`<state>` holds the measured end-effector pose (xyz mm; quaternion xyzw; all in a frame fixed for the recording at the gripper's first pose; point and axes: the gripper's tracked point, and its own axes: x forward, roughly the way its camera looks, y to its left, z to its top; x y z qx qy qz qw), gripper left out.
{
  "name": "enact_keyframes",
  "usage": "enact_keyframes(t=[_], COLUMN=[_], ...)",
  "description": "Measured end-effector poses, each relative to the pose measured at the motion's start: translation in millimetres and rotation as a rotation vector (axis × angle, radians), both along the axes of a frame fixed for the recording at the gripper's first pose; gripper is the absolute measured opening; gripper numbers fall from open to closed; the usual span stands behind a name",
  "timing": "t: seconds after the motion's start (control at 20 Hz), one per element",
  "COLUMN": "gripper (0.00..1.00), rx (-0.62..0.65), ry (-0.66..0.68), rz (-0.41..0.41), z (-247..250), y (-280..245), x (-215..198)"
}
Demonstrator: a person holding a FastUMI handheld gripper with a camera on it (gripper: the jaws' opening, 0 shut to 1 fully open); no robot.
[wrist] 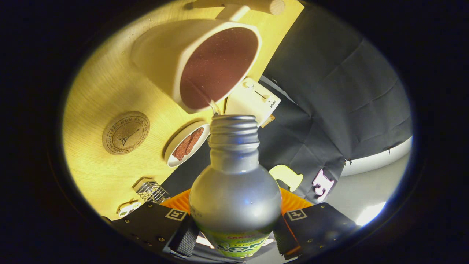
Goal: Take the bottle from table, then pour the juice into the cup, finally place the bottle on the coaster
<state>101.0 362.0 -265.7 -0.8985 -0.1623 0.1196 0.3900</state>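
Note:
My gripper is shut on the bottle, both fingers pressing on its lower body. The bottle is clear with a green label and an open threaded neck, and it is tilted toward the cup. A thin stream of liquid leaves its mouth and runs into the white cup, just beyond the neck; the cup holds dark reddish-brown juice. The round cork coaster with a printed emblem lies on the wooden table, to the left of the bottle neck and apart from the cup.
A small white dish with reddish-brown pieces sits between coaster and bottle neck. A white box-shaped appliance stands by the table edge behind the neck. A small wire rack and a white item lie near the left finger. Wooden rods lie beyond the cup.

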Motion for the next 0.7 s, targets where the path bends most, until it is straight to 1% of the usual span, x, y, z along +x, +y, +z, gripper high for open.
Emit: enact_keyframes(t=[0.45,0.7], gripper=[0.83,0.83], rx=[-0.031,-0.038], ry=[-0.042,-0.016], rz=[0.018,0.015], z=[5.1,0.0], y=[-0.9,0.4], x=[5.6,-0.9])
